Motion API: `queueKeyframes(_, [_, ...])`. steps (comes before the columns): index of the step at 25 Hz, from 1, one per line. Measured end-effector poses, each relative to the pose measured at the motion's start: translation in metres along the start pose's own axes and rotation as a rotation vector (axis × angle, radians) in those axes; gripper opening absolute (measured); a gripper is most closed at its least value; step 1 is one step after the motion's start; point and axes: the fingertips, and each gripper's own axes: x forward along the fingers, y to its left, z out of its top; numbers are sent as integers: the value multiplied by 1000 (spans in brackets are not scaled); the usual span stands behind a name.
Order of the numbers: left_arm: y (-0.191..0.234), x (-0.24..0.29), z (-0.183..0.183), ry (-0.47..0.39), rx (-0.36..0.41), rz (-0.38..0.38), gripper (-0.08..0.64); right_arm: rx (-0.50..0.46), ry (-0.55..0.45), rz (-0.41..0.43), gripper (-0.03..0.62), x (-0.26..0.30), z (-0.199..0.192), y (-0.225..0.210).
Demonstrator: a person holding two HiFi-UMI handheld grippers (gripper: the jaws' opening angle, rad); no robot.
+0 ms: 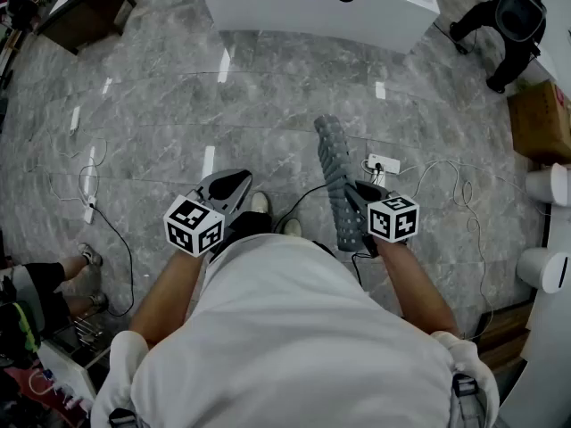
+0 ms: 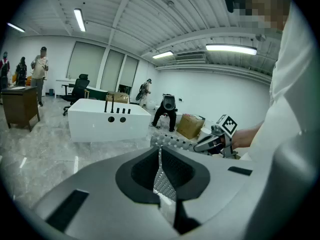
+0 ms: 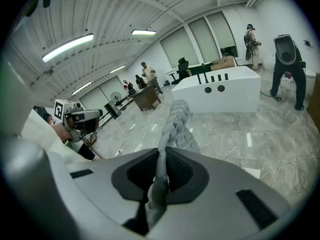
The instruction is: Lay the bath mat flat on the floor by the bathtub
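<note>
Left gripper point(image 1: 230, 185) closed on nothing, well short of the bathtub point(image 1: 312, 7). Right gripper point(image 1: 359, 196) clamps one end of the bath mat point(image 1: 334, 168), which is bunched lengthwise, airborne and pointing toward the bathtub. Risk: with this one-ended hold, a release here likely drops it crumpled onto the power strip point(image 1: 384, 163), short of the bathtub.

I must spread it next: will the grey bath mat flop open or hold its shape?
Folded, the bath mat juts level from the right gripper without drooping, so it is probably springy rubber, not limp cloth. Its bumpy surface likely grips the jaws well. One gripper carries it, so it seems light.
</note>
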Motion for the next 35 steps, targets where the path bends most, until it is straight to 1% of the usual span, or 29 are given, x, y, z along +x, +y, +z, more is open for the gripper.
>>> queueKeyframes(4, [1, 9, 11, -10, 8, -14, 31, -3, -14, -21, 49, -2, 12, -10])
queueKeyframes(8, [11, 24, 20, -6, 13, -33, 31, -2, -24, -30, 49, 7, 33, -22])
queueKeyframes(11, [29, 34, 28, -19, 7, -49, 31, 17, -23, -44, 49, 23, 48, -31])
queueKeyframes(14, [59, 45, 37, -32, -9, -71, 31, 30, -14, -69, 49, 48, 70, -41])
queueKeyframes(17, [102, 56, 48, -28, -17, -95, 31, 61, -9, -101, 49, 77, 103, -48])
queueKeyframes(22, [180, 69, 84, -23, 8, -136, 31, 131, -11, -160, 48, 129, 166, -58])
queueKeyframes(25, [221, 71, 101, -23, 18, -169, 31, 146, -29, -183, 48, 160, 204, -60])
queueKeyframes(27, [247, 72, 108, -19, 26, -184, 31, 137, -44, -192, 47, 181, 231, -59])
queueKeyframes(30, [285, 80, 120, -17, 14, -176, 31, 135, -72, -186, 46, 213, 276, -62])
queueKeyframes(35, [321, 110, 145, -31, -33, -154, 31, 140, -104, -141, 46, 265, 343, -76])
